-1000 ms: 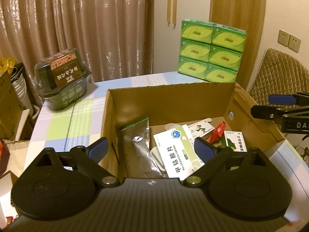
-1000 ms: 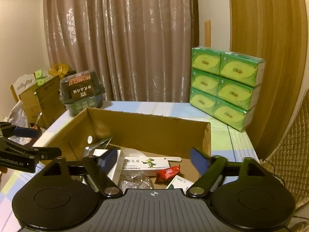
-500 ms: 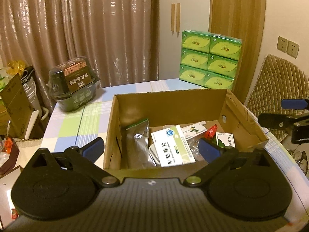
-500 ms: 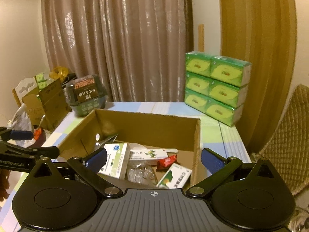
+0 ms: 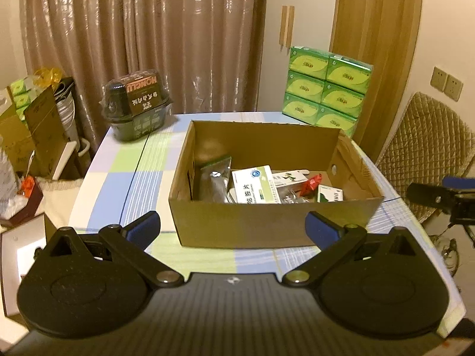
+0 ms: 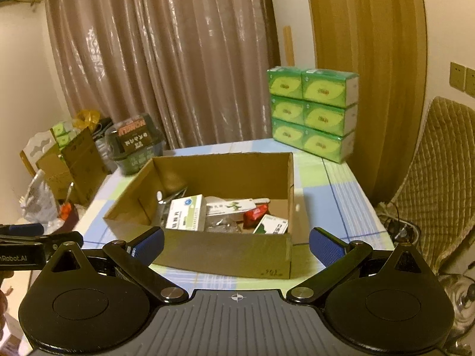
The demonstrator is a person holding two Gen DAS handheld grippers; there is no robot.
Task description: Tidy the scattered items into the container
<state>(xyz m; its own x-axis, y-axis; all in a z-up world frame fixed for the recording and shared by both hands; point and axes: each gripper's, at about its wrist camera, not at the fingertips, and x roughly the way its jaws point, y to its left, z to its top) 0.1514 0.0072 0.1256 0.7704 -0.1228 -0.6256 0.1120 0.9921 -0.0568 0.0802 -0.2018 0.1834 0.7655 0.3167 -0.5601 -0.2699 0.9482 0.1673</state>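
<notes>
We hold both tongs back from the cardboard box point(image 5: 276, 222), which sits in the middle of the checked bench point(image 5: 124, 175). The left tongs point(image 5: 233, 228) are spread wide with nothing between their blue pads, and the right tongs point(image 6: 236, 241) are spread just as wide and equally empty. Each pair points down toward the near wall of the box without touching it.

The task's things lie inside the box: a white medicine carton point(image 5: 256, 185) leaning near the middle, a silver foil pouch point(image 5: 213, 178) propped at its left end, a red wrapper point(image 5: 310, 184), a green and white carton point(image 5: 329, 194) at the right, and a second flat carton with a green figure point(image 6: 230, 207) behind them. On the bare bench around the box we see no loose small item. What stands there is a dark wrapped tub point(image 5: 136, 109) at the far left corner and a stack of green tissue packs point(image 5: 326, 86) at the far right corner, both well apart from the box.

We judge the collecting step to be finished or very nearly so, with both tongs freed. The next move calls for a look over the bench edges that the tongs hide from us. If nothing small turns up there, we would simply keep clear of the box. Whether the tub or tissue packs count as scattered items we cannot tell.
</notes>
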